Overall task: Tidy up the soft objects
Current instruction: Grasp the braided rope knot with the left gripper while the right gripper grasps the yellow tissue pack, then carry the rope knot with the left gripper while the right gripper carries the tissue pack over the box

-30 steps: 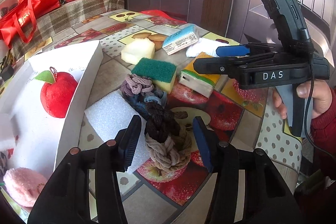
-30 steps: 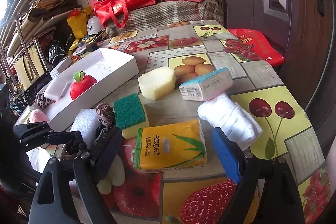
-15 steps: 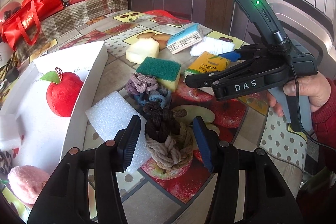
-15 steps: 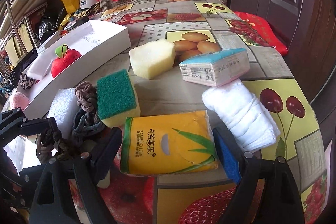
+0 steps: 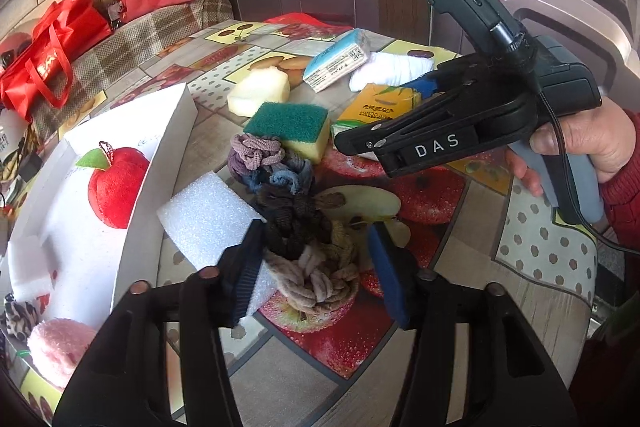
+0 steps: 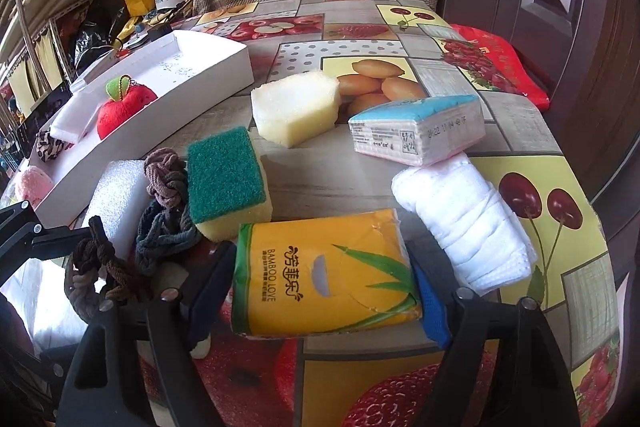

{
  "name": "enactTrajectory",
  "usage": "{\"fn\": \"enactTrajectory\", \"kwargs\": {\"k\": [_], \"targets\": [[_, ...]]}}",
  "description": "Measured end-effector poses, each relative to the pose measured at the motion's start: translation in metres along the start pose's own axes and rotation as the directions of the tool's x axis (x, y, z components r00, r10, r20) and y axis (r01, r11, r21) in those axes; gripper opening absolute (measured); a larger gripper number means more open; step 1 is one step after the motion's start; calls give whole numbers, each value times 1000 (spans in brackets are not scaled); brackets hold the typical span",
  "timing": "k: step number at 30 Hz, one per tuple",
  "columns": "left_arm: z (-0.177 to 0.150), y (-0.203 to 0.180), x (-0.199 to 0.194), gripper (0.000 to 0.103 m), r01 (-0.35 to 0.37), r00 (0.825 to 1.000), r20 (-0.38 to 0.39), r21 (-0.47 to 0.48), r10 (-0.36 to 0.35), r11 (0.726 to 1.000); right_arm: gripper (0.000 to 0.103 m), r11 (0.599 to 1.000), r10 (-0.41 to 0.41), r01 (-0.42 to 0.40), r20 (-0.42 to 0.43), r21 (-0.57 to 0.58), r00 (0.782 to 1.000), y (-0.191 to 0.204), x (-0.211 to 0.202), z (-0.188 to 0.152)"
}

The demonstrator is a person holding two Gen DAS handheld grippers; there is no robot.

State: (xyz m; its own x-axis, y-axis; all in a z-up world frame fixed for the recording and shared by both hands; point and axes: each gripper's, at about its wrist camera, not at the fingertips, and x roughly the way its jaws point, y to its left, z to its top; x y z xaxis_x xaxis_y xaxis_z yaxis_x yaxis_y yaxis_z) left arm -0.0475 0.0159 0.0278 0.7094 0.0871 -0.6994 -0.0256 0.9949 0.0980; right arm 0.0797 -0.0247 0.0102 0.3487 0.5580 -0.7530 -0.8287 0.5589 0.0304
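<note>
1. The white tray [image 5: 132, 227] on the left holds a red plush apple [image 5: 116, 183].
2. Right gripper [image 6: 320, 291] is spread wide around the yellow tissue pack [image 6: 324, 275], its pads just beside the pack's sides.
3. Left gripper [image 5: 316, 267] gapes around the knotted rope [image 5: 312, 267], gripping nothing.
4. The green sponge [image 6: 228, 179] lies farther back.

1. Left gripper [image 5: 316, 263]: jaws apart, set either side of the knotted rope braid [image 5: 308, 251] on the worktop [image 5: 532, 259].
2. White foam block [image 5: 208, 219]: just beside the braid, touching the left jaw.
3. White box [image 5: 136, 227]: holds red plush apple [image 5: 118, 183].
4. Green-topped sponge [image 5: 292, 129]: behind the braid.
5. Right gripper [image 5: 404, 123]: held in a hand [image 5: 576, 147], around the yellow tissue pack [image 5: 376, 107]; grip on it unclear.
</note>
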Motion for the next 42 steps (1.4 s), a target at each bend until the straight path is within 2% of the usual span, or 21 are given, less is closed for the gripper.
{"fn": "enactTrajectory", "kwargs": {"k": [1, 6, 9, 12, 16, 19, 21, 24, 27, 30, 36, 42], "targets": [[0, 2, -3, 17, 19, 1000, 14, -6, -19, 1000, 73, 1000, 2, -2, 6, -10, 1000, 2, -1, 0], [-2, 8, -15, 17, 51, 996, 80, -32, -48, 998, 72, 1000, -18, 17, 108, 10, 994, -2, -19, -2], [-4, 6, -29, 17, 53, 987, 151, -18, -49, 998, 72, 998, -26, 12, 221, 62, 975, -9, -40, -5], [-6, 3, -43, 17, 20, 973, 229, -4, -18, 1000, 72, 997, -53, 27, 351, 78, 935, -8, -63, -10], [-10, 9, -60, 17, -30, 942, 332, -22, 35, 999, 72, 997, -73, 44, 515, 68, 854, 5, -89, -18], [-15, 20, -68, 17, -54, 924, 376, -38, 64, 998, 72, 996, -82, 53, 579, 67, 811, 15, -99, -21], [-18, 27, -72, 17, -70, 918, 386, -57, 87, 996, 72, 996, -80, 45, 599, 73, 796, 19, -102, -21], [-21, 40, -74, 17, -79, 912, 393, -107, 116, 991, 72, 996, -76, 35, 610, 80, 789, 24, -101, -19], [-25, 56, -76, 17, -92, 906, 395, -165, 151, 982, 72, 997, -65, 25, 608, 75, 791, 31, -98, -16], [-30, 70, -79, 17, -139, 895, 393, -203, 211, 969, 72, 998, -50, 20, 601, 57, 798, 39, -95, -13], [-46, 104, -87, 17, -235, 864, 373, -297, 339, 925, 72, 1000, -1, -4, 584, 8, 812, 56, -88, -9], [-64, 138, -96, 17, -295, 834, 348, -373, 427, 880, 72, 999, 40, -25, 568, -35, 822, 72, -82, -4]]}}
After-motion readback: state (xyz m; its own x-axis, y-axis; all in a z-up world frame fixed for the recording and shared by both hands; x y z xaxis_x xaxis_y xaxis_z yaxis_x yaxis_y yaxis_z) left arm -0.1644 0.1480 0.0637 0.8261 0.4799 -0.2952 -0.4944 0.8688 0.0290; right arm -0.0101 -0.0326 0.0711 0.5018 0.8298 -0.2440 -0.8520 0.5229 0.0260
